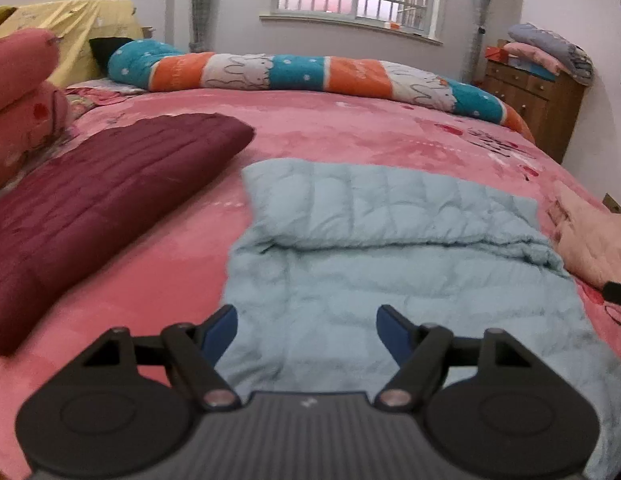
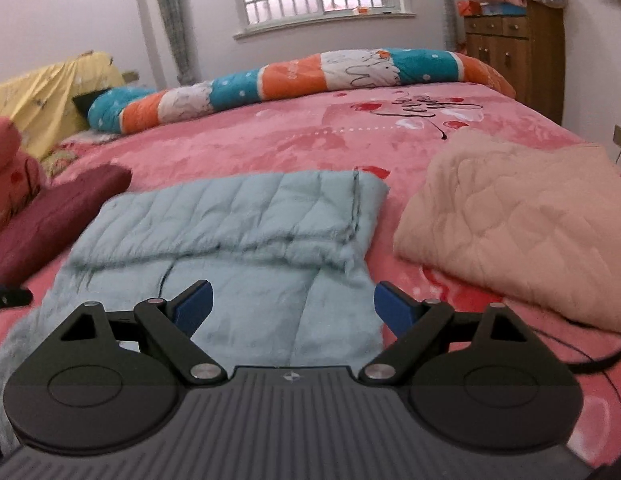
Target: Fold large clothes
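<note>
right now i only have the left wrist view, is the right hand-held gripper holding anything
Observer: No. The right hand-held gripper is open and empty, over the right part of the light blue garment.
Operator: whats the peach thing at my right edge
Observer: A peach quilted garment in a loose heap, right of the blue one, with a strip of pink bedcover between them.
Operator: anything else near it
Observer: A thin black cable loops on the bedcover by its near edge.
</note>
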`<action>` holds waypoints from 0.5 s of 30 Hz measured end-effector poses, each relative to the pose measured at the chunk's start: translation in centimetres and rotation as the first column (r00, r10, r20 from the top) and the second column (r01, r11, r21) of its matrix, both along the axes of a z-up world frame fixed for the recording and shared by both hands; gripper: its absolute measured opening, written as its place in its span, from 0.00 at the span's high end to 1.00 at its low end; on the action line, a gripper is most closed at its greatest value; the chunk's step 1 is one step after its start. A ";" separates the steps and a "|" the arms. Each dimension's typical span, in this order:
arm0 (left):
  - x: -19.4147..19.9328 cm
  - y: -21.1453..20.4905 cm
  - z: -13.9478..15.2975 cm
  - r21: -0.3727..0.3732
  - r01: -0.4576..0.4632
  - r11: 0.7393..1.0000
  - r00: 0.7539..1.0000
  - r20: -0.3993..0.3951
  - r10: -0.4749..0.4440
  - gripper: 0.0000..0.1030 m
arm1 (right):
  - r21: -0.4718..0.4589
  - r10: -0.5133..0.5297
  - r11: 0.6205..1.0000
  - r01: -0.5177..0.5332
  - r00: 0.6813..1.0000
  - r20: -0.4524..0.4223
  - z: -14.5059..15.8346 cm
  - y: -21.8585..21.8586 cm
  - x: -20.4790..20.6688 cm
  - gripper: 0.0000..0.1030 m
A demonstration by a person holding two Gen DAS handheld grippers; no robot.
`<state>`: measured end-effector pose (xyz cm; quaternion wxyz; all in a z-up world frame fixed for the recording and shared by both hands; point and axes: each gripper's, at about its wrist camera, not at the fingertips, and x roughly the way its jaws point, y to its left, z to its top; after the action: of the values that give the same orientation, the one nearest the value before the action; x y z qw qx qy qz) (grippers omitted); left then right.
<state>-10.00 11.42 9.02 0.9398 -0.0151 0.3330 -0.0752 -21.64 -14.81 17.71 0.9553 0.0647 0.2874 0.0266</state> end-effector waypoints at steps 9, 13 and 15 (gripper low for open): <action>-2.7 2.4 -0.3 -0.013 -0.004 1.000 1.000 -0.027 0.004 0.23 | 0.049 -0.053 0.997 0.056 0.997 -0.060 0.6 -1.2 -3.2 0.00; -2.8 3.8 -1.2 -0.032 -0.027 0.999 0.998 -0.055 0.025 0.23 | 0.113 -0.069 0.990 0.085 0.988 -0.139 0.3 -2.6 -3.7 0.00; -2.7 4.4 -1.8 -0.040 -0.045 0.998 0.996 -0.074 0.042 0.23 | 0.154 -0.057 0.984 0.089 0.978 -0.200 -0.1 -3.0 -3.9 0.00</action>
<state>-12.72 15.83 7.23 0.9279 -0.0444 0.3652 -0.0611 -25.59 -17.81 17.65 0.9145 0.1550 0.3737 0.0084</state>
